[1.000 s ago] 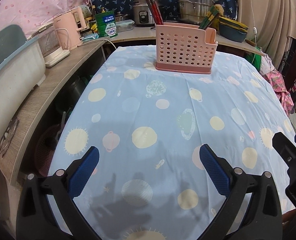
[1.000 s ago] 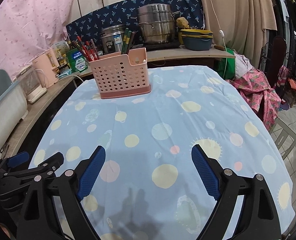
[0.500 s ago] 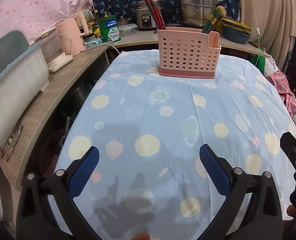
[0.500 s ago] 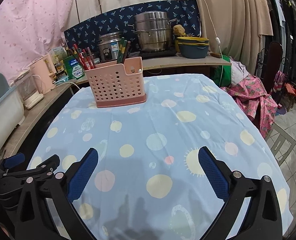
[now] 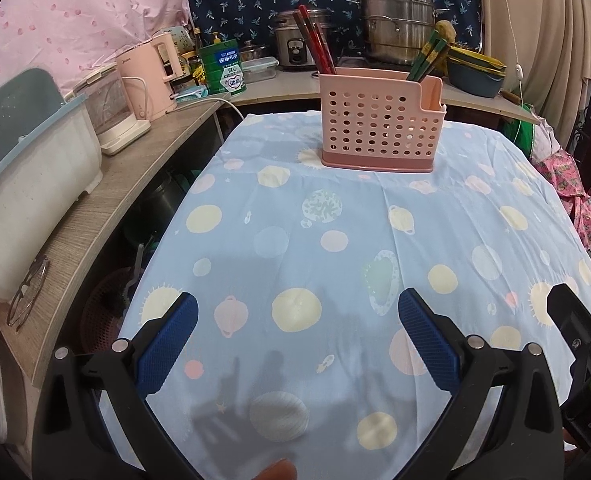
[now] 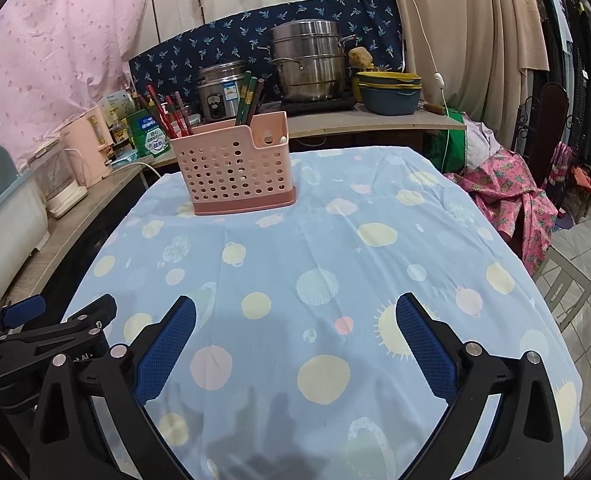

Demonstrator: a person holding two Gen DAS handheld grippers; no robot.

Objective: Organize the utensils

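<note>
Left wrist view: a pink caddy (image 5: 379, 124) is recorded upright at the far end of a table under a blue planet-print cloth (image 5: 335, 248). Red chopsticks (image 5: 315, 46) are lodged in its left compartment and green chopsticks (image 5: 427, 60) in its right, raised compartment. No loose utensil is seen on the cloth. The left gripper (image 5: 297, 344) is noted spread wide over bare cloth near the table's near edge, with nothing between its blue pads (image 5: 167, 344). Part of the right gripper's frame is entered at the lower right edge.

Right wrist view: the right gripper (image 6: 295, 348) is listed with jaws fully released and empty, also over bare cloth, well apart from the caddy (image 6: 237, 166). The left gripper's frame (image 6: 47, 344) is seen just beside it at lower left.

Change since a second ago: the right jaws, then slightly narrower, are now found at full spread. In both views the caddy is seen a little lower in frame with more of the counter behind it exposed, so both views have tilted up slightly. The caddy and chopsticks are unmoved.

Bearing on the task: with both colours sorted into separate compartments, both grippers empty and nothing left on the cloth, the organizing is judged to be finished or at rest. Whether further utensils lie out of frame cannot be told.

Background, untouched: kettle (image 5: 151, 76), steamer pot (image 5: 399, 20).
</note>
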